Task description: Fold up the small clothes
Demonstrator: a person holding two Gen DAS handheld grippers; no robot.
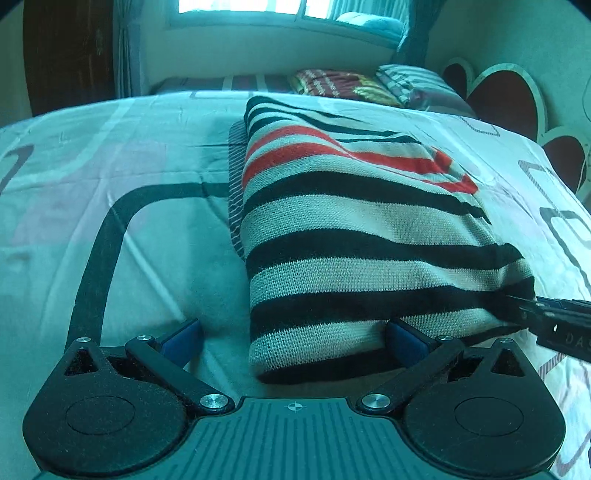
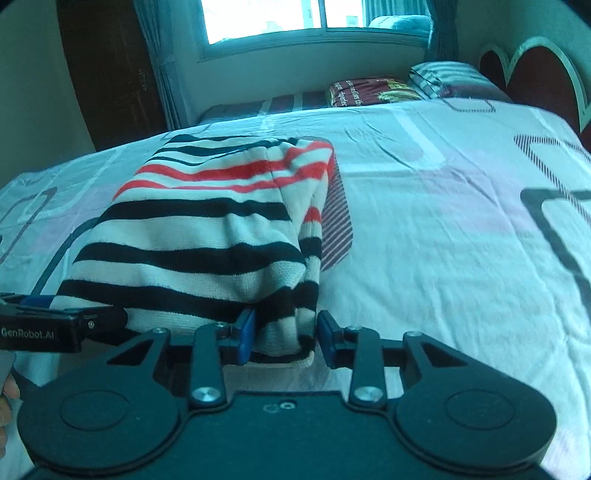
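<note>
**Trainee:** What do you have nearest the cameras?

**Operator:** In my right wrist view, bottom centre, the right gripper (image 2: 285,334) stands at a narrow opening with a bunched near corner of the striped sweater (image 2: 207,236) between its blue pads. The left pad looks to be against the knit and the right pad just beside it, so I can't tell whether it truly grips. In my left wrist view, the left gripper (image 1: 293,338) is spread wide. Its right pad touches the sweater's (image 1: 354,229) near hem and its left pad sits over bare bedsheet (image 1: 155,258), so it holds nothing.

**Trainee:** And the garment itself?

**Operator:** It lies partly folded on the bed, centre of the left view and left of centre in the right view, running away from me toward the pillows (image 2: 376,92) at the top.

**Trainee:** How will it handle?

**Operator:** I judge it soft, thick and light. The knit will sag and stretch, and stacked layers may slide apart. I'd pinch all layers at the two near hem corners, not the middle.

**Trainee:** Farther back?

**Operator:** A window (image 1: 243,7) at the top, and a heart-shaped headboard (image 1: 506,103) at the upper right.
</note>
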